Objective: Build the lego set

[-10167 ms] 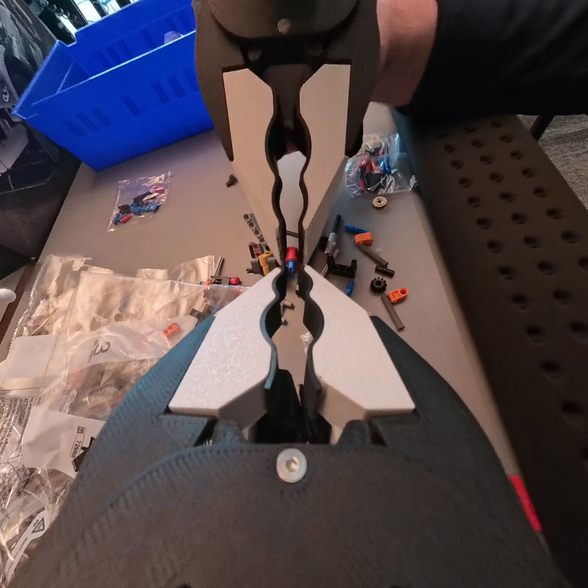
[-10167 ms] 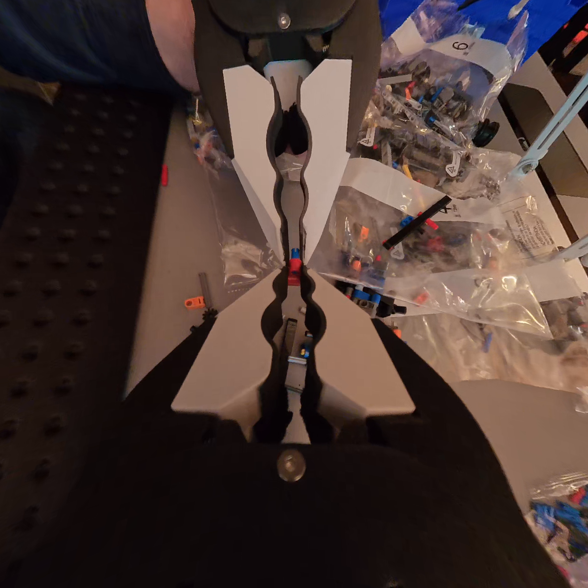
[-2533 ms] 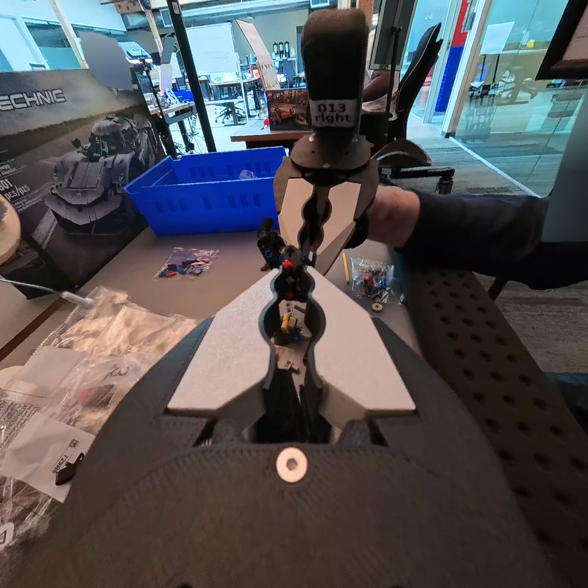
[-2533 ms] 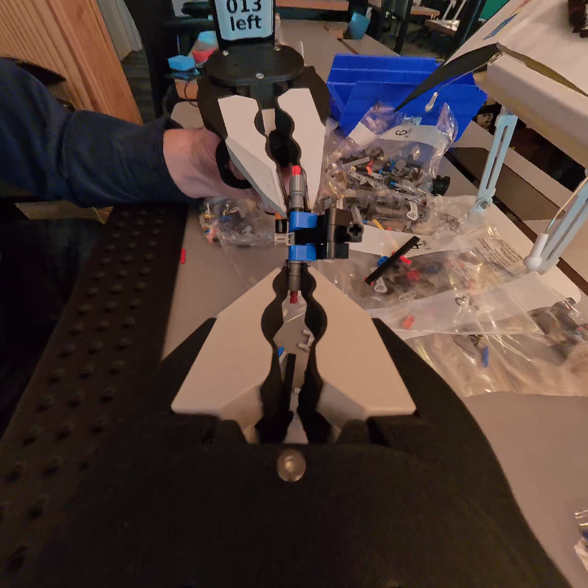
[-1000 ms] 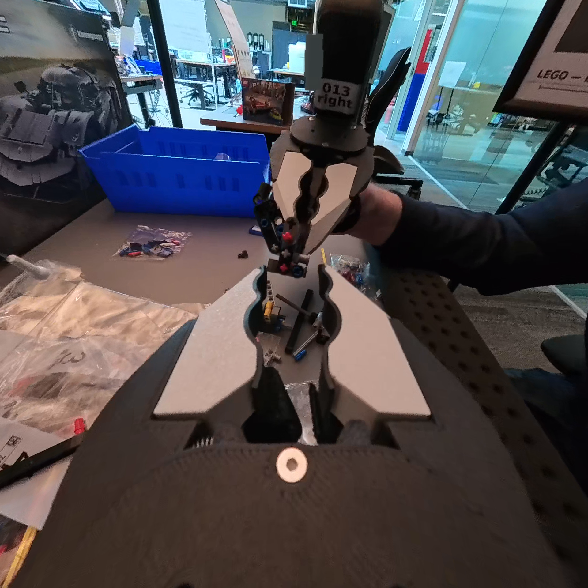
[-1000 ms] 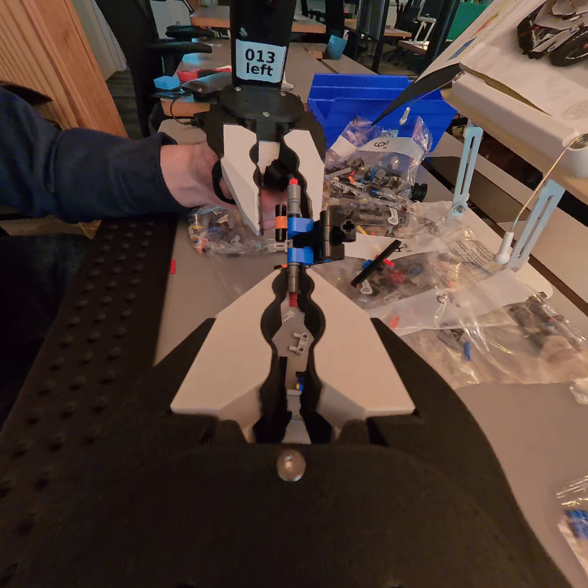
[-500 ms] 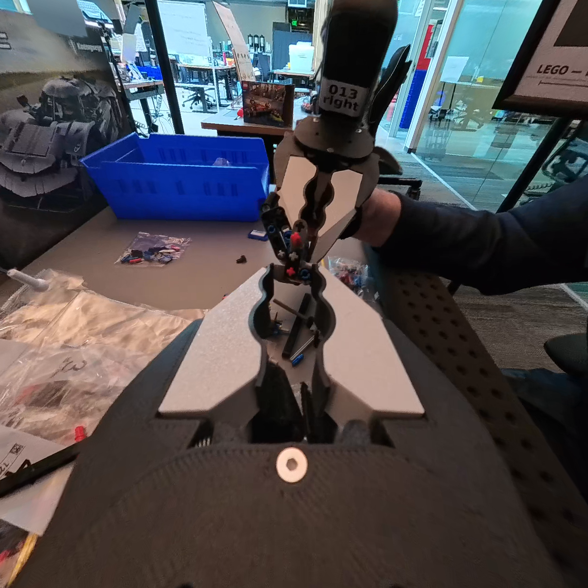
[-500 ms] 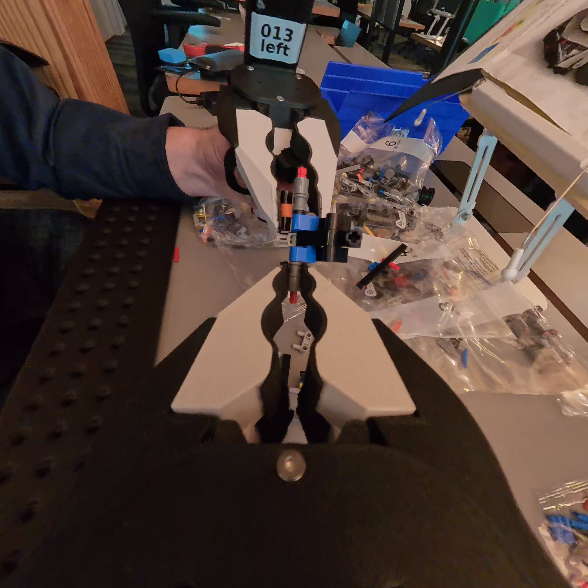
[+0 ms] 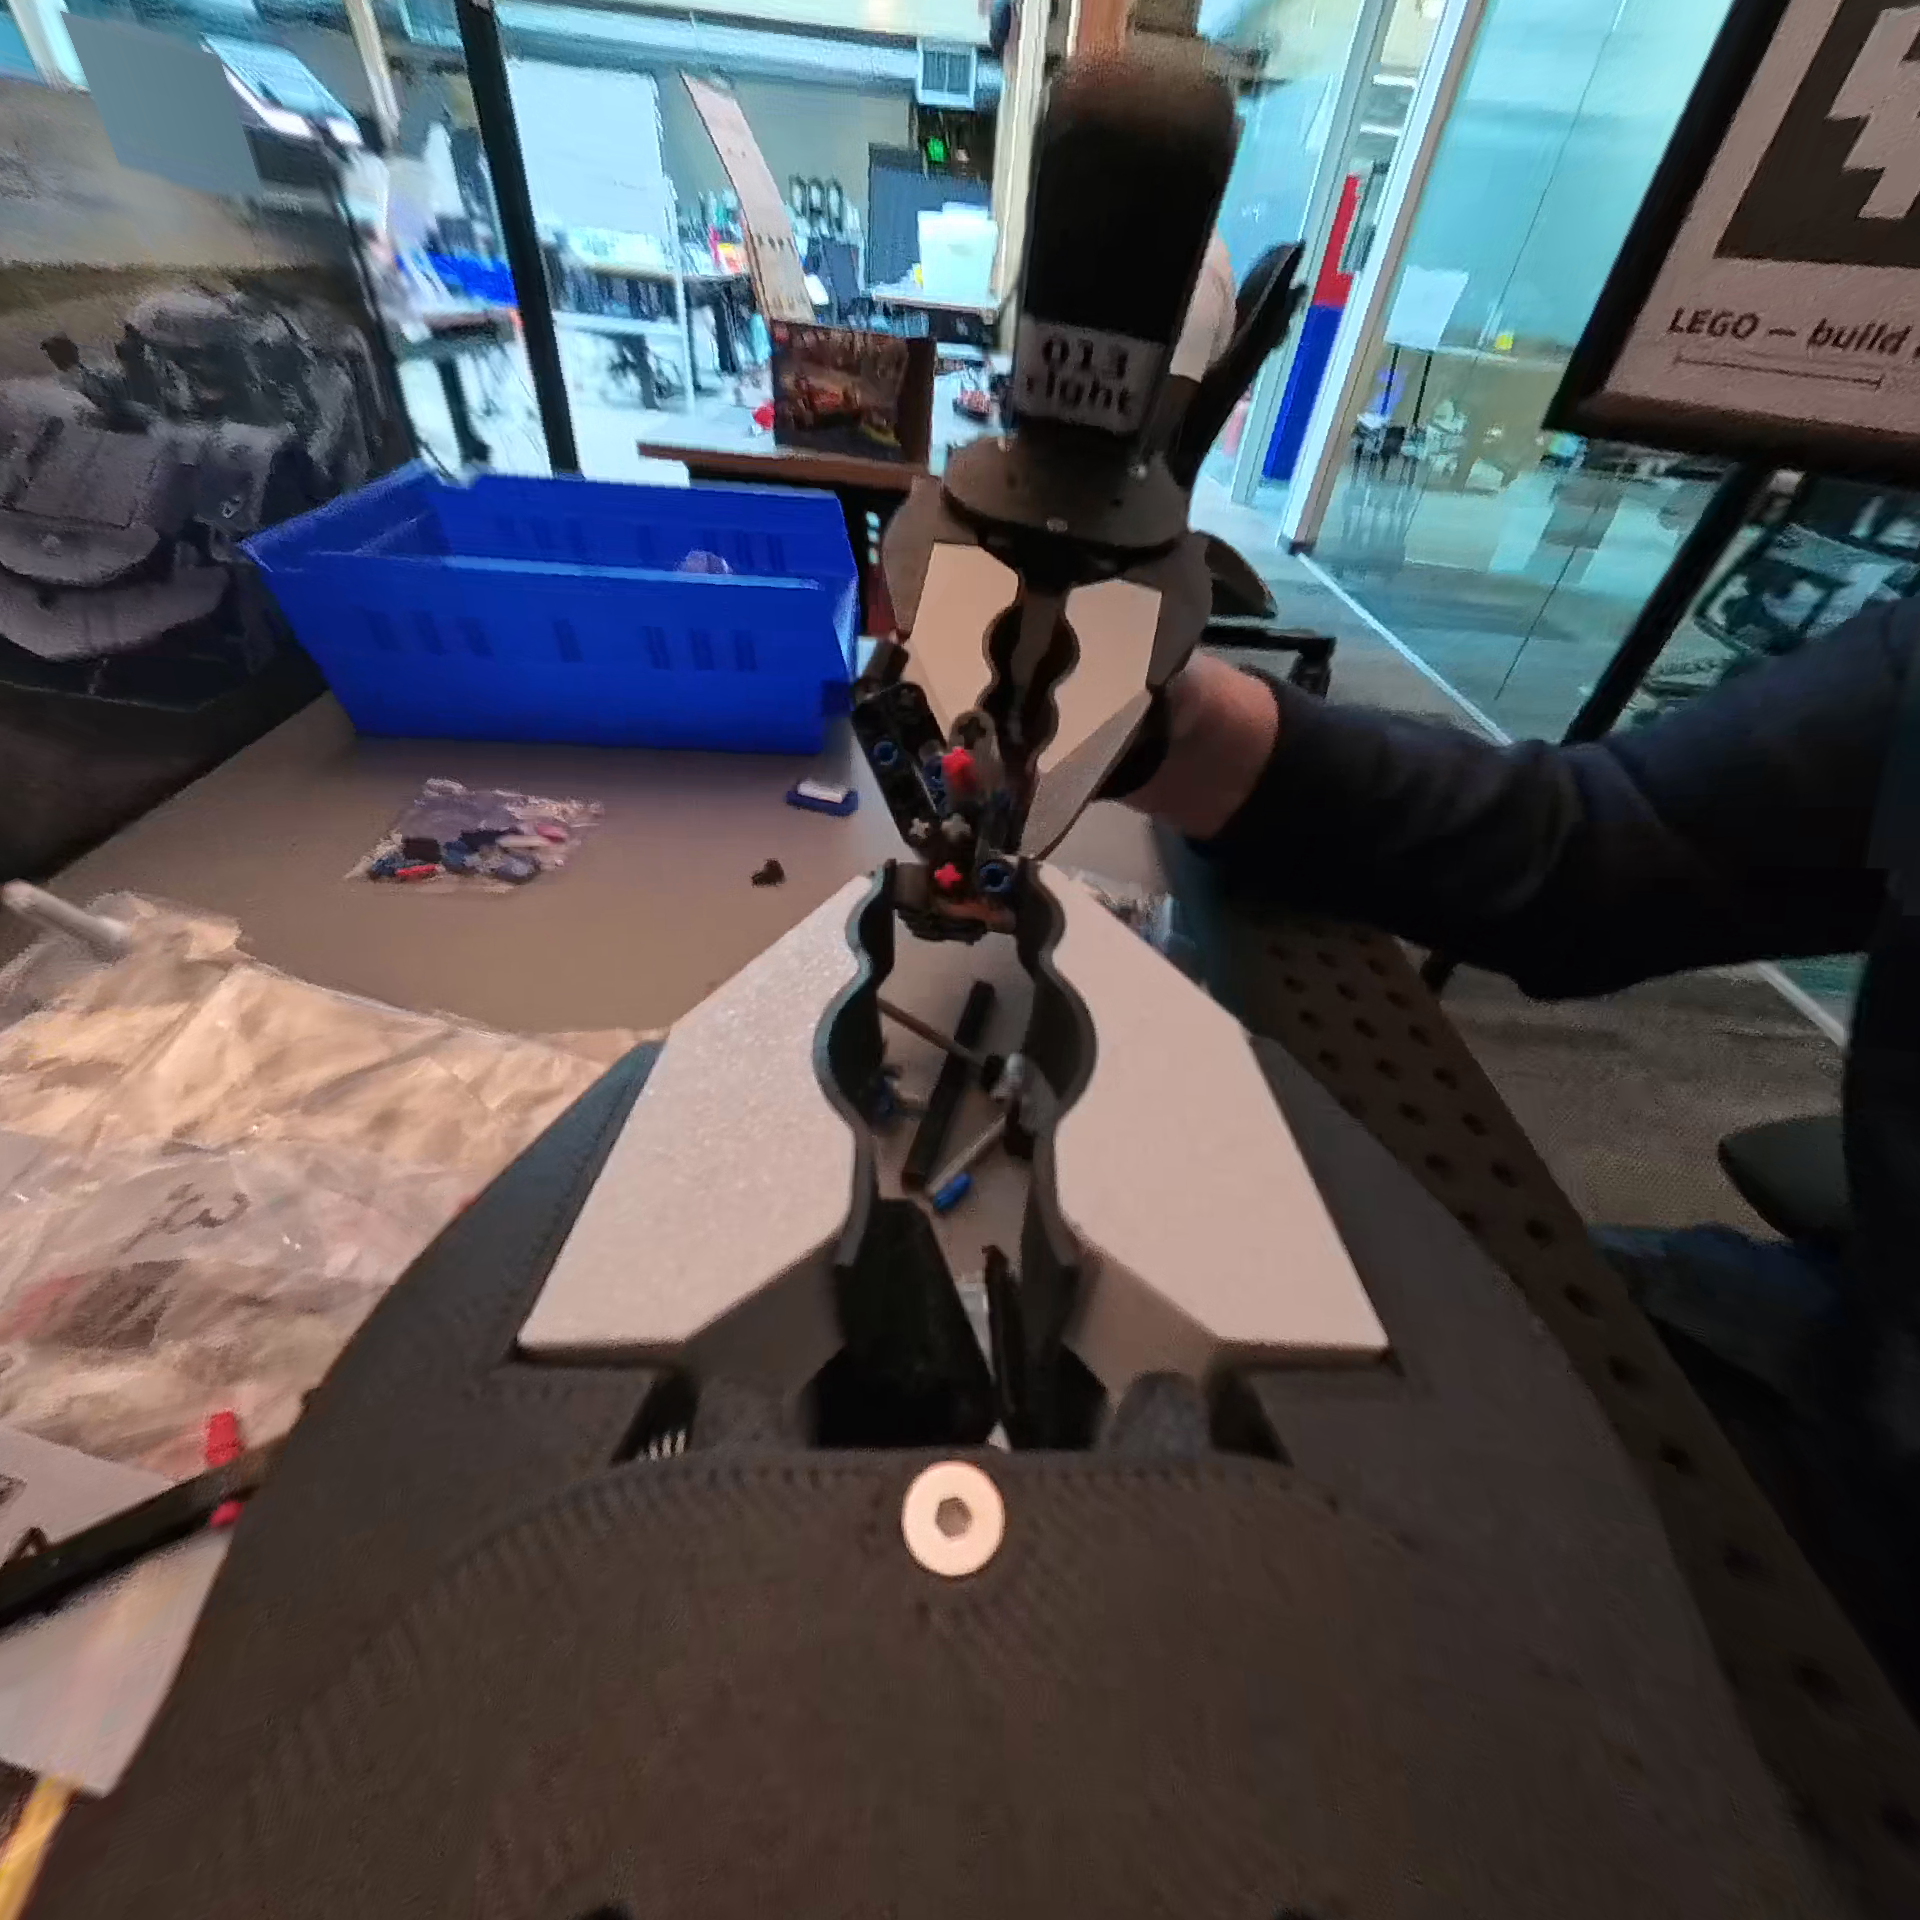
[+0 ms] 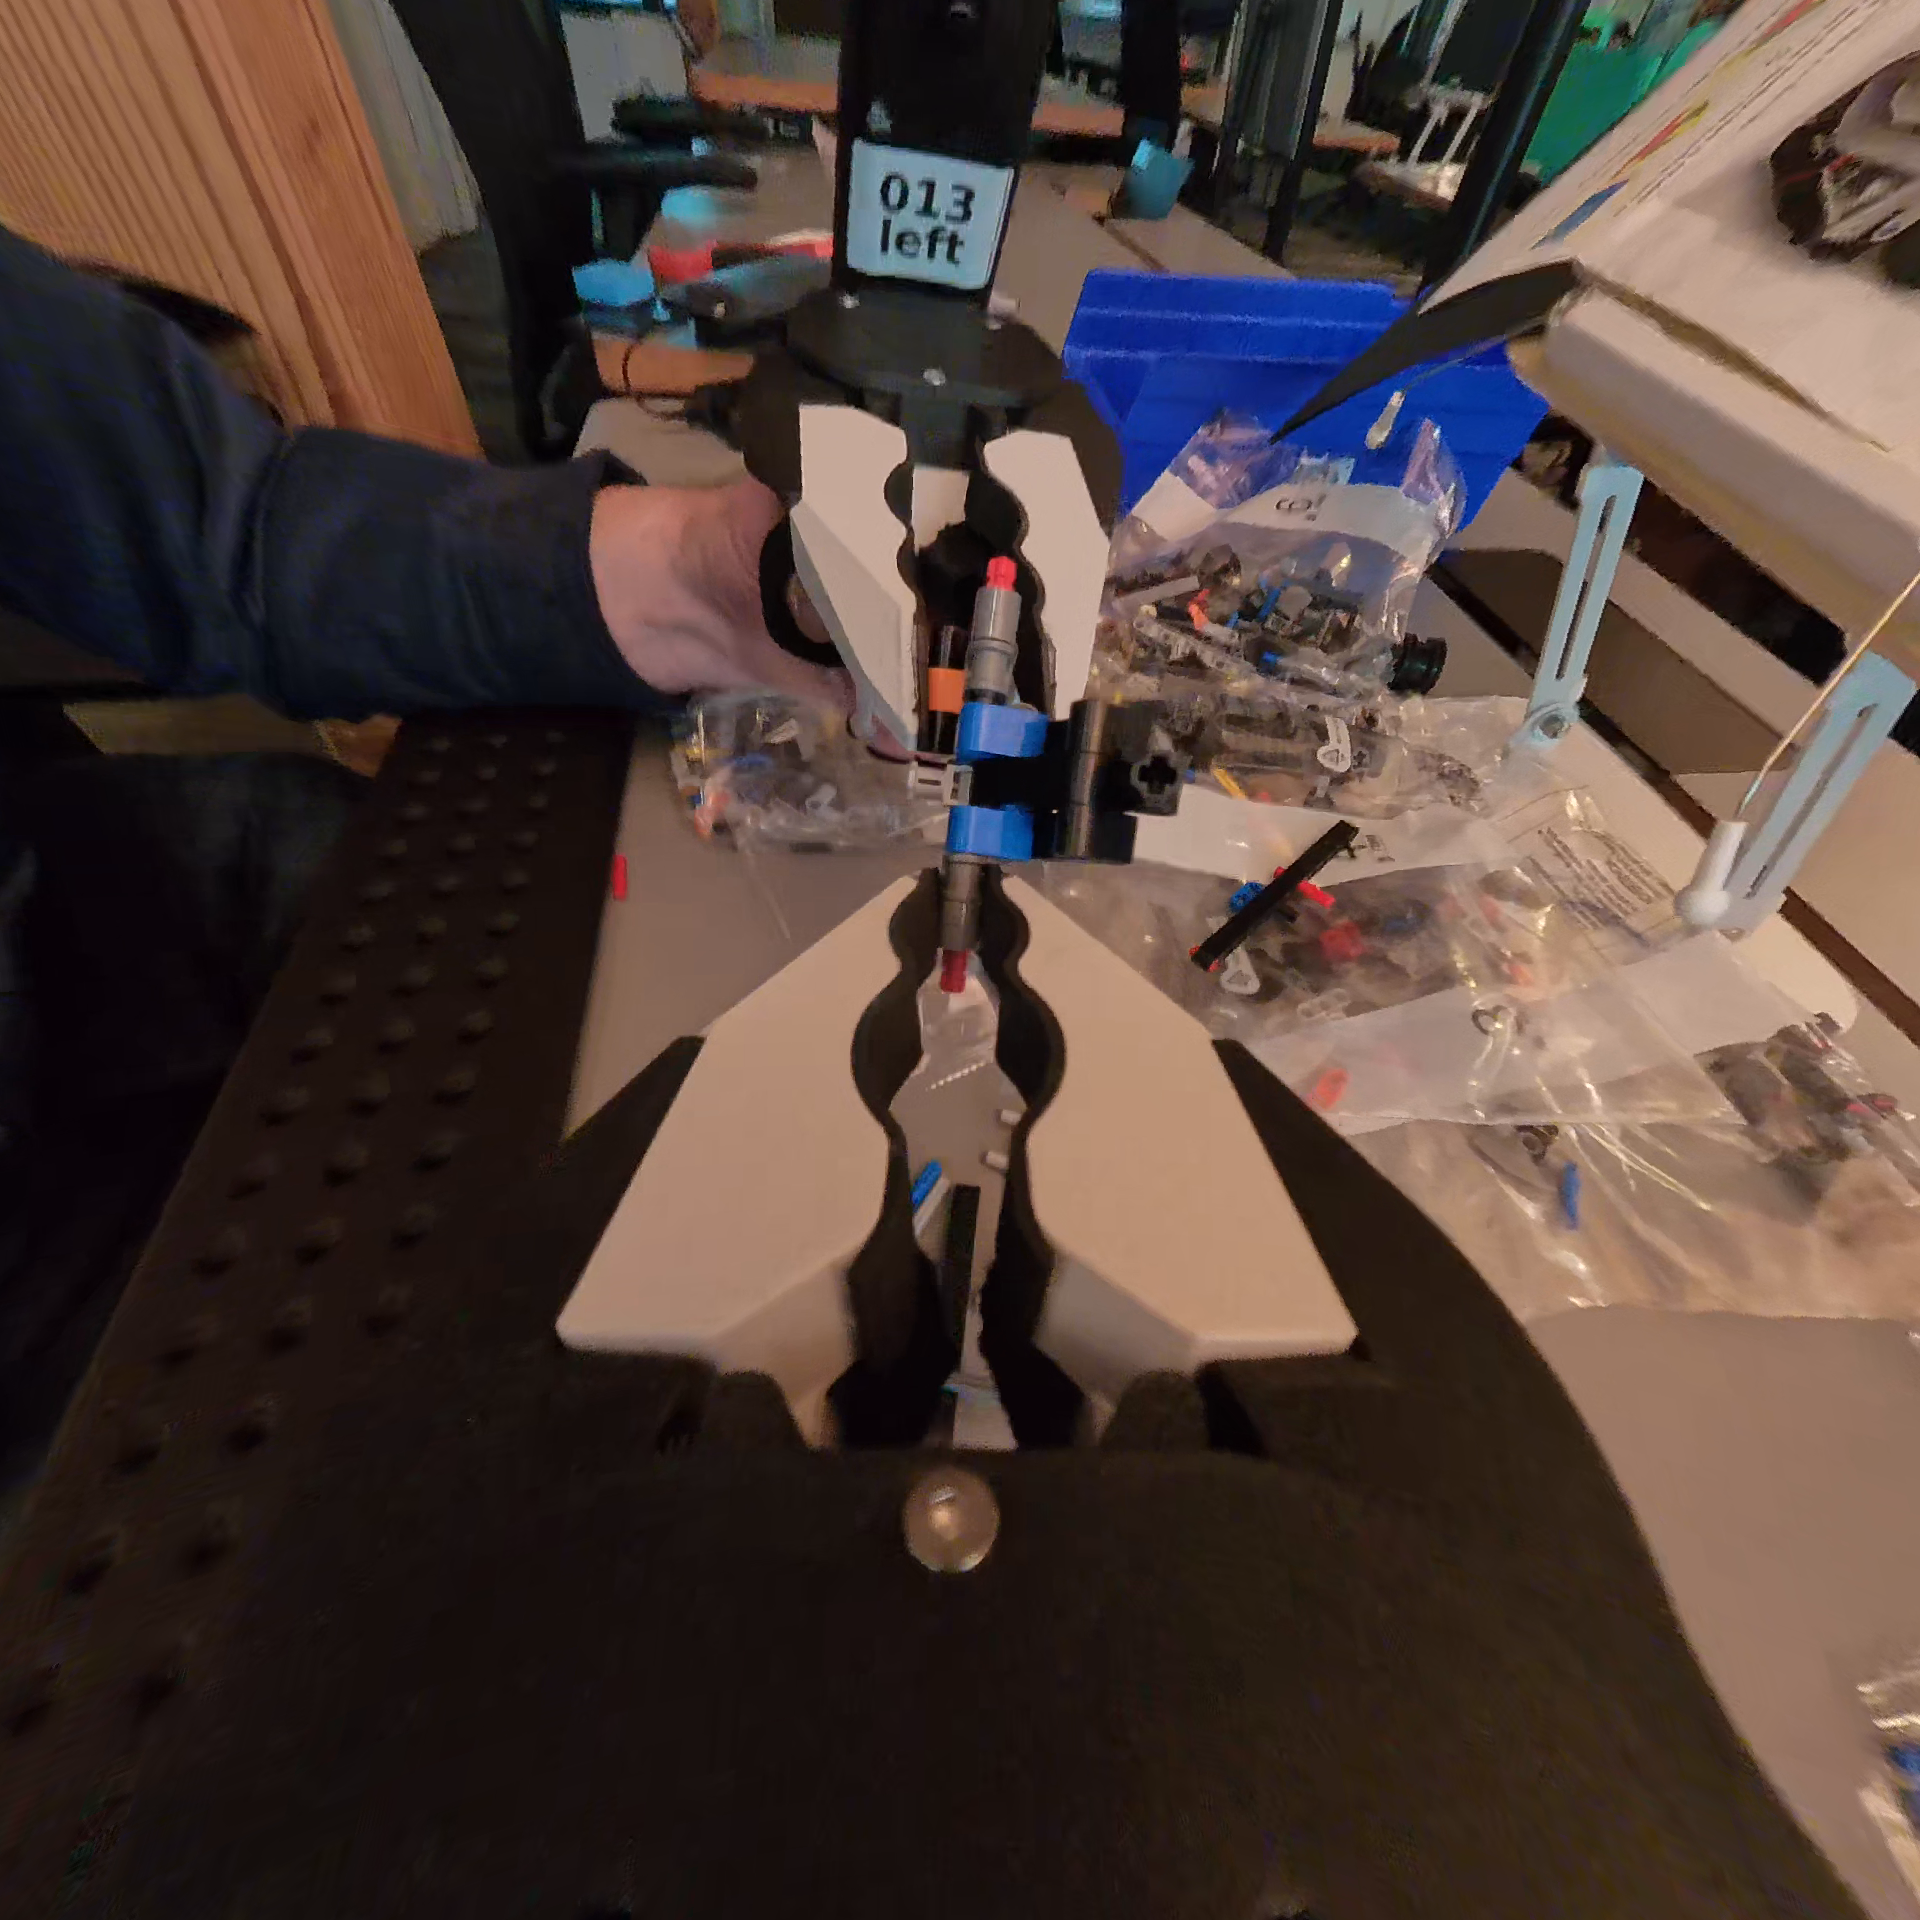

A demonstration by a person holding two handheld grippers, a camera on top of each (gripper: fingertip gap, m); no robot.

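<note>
A small lego assembly point(image 10: 997, 732) of blue connectors, a black block and a grey axle with red ends is held in the air between my two grippers. My right gripper point(image 10: 961, 894) is shut on the lower end of the grey axle. My left gripper point(image 10: 977, 717) faces it, its jaws closed around the upper end with the orange ring. In the left wrist view the assembly point(image 9: 920, 758) stands between the left gripper point(image 9: 956, 888) and the right gripper point(image 9: 987, 821), its black beam sticking out to the left.
Clear bags of parts point(image 10: 1278, 603) cover the grey table. A blue bin point(image 9: 561, 644) stands at the back, a small bag point(image 9: 478, 831) before it. Loose pieces point(image 9: 956, 1081) lie below the grippers. A black perforated mat point(image 10: 312, 1039) borders the table. A booklet stand point(image 10: 1579, 582) stands at the right. Less than 4 cm separates the two grippers' tips.
One second ago my left gripper was open in front of the assembly. It has since moved onto the upper end and closed. The right gripper has kept its hold throughout.
</note>
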